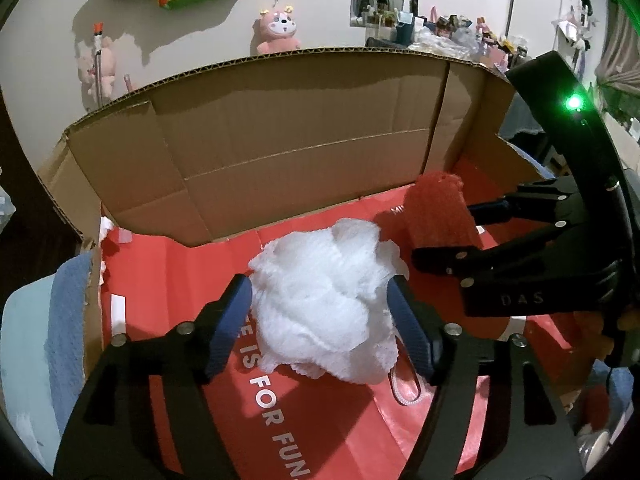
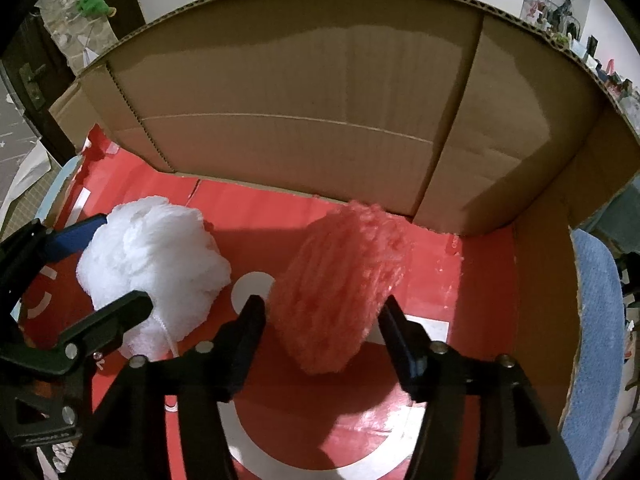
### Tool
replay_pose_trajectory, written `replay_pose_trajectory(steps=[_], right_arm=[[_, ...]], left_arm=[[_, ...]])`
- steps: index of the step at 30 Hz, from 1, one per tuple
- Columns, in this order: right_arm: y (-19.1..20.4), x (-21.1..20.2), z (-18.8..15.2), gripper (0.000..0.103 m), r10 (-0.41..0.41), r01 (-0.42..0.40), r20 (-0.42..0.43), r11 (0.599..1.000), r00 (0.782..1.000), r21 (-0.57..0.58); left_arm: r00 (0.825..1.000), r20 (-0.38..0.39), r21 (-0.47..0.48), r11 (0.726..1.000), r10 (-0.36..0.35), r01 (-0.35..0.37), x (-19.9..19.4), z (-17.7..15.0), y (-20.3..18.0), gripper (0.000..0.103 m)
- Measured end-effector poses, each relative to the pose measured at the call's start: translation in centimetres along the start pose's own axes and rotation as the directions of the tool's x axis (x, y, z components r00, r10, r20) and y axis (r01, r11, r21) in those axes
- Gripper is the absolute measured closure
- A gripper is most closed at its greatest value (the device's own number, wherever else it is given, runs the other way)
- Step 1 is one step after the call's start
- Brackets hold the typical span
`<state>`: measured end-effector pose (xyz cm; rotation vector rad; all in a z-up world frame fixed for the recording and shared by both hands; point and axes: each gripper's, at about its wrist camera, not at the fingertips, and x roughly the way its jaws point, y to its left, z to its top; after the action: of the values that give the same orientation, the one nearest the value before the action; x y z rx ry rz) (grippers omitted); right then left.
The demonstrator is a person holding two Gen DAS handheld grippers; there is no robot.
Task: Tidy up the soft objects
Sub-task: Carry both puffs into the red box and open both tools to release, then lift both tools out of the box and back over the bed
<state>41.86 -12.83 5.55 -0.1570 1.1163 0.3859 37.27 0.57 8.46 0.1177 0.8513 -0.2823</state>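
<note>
- The left gripper (image 1: 320,296) is reaching into the cardboard box (image 1: 280,128), its blue-padded fingers (image 1: 228,328) spread wide on either side of the white mesh puff (image 1: 324,304), which is sitting on the red printed floor (image 1: 168,272) of the box.
- The right gripper (image 2: 320,320) is hanging just beside it, fingers parted around the red mesh puff (image 2: 340,288); I cannot tell whether they are touching it.
- Both puffs are lying side by side near the back wall.
</note>
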Motion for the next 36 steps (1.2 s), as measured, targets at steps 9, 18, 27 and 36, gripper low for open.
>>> replay_pose_trajectory(steps=[9,18,27,36], right_arm=[[-0.4,-0.4,-0.2,0.028,-0.011,0.011,0.017,1.0,1.0,-0.007],[-0.3,-3.2,-0.8,0.022,-0.007,0.006,0.062,1.0,0.998,0.012],[0.3,-9.8,-3.2,0.008,-0.013,0.013,0.183,1.0,0.983,0.002],[1.8,-17.1,-7.6,0.0,0.03,-0.032,0.339,0.999,0.94,0.001]], left_arm=[[1.0,0.004,-0.002,1.0,0.011,-0.011,-0.6,0.1,-0.1,0.027],[0.997,0.077,-0.053,0.999,-0.008,0.012,-4.4,0.0,0.3,0.013],[0.98,0.197,-0.071,0.997,0.004,0.011,-11.0,-1.2,-0.9,0.005],[0.946,0.324,-0.04,0.999,0.029,-0.017,-17.4,-4.0,-3.8,0.004]])
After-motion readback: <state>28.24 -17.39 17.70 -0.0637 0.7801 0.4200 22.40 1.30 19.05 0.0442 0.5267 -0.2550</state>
